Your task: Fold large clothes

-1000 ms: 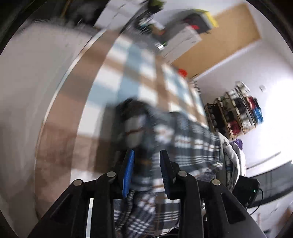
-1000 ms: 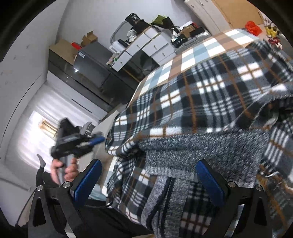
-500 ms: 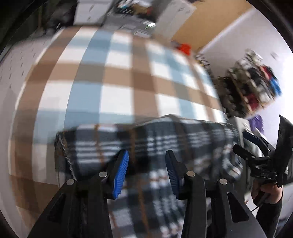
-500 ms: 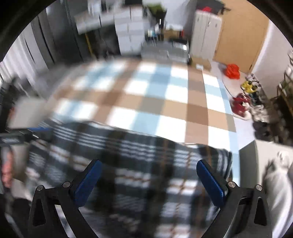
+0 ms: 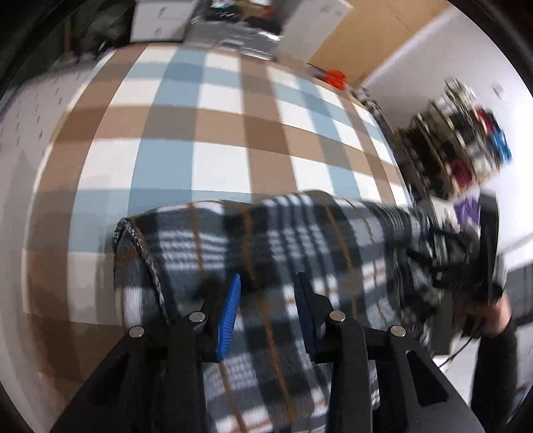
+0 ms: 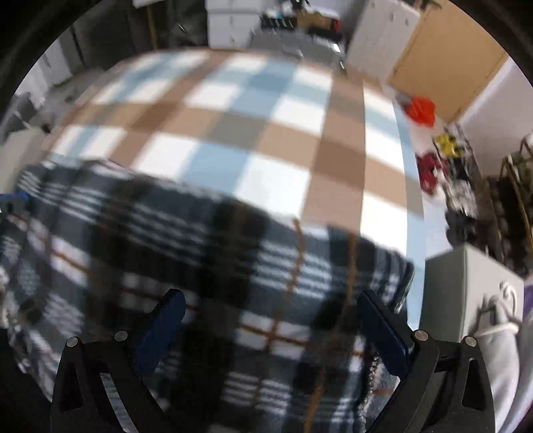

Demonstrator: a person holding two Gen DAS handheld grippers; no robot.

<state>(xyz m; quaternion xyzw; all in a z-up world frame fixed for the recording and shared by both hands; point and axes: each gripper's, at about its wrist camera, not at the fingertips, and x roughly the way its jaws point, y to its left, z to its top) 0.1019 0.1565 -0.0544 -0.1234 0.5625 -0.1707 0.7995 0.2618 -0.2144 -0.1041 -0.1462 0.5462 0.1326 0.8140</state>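
One dark plaid garment [image 5: 299, 253], grey-white checks with orange lines, lying on one checked bedspread [image 5: 206, 133] in brown, blue and white. Two grippers: left gripper [image 5: 266, 313], right gripper [image 6: 269, 333], each with two blue-padded fingers. One red item [image 6: 422, 110] past the far bed corner. One white drawer unit [image 6: 230, 23]. One grey box [image 6: 466, 293].

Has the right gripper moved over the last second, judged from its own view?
Yes. The right gripper swung from facing the dark cabinets at the room's side to looking along the checked bed cover, above the plaid garment.
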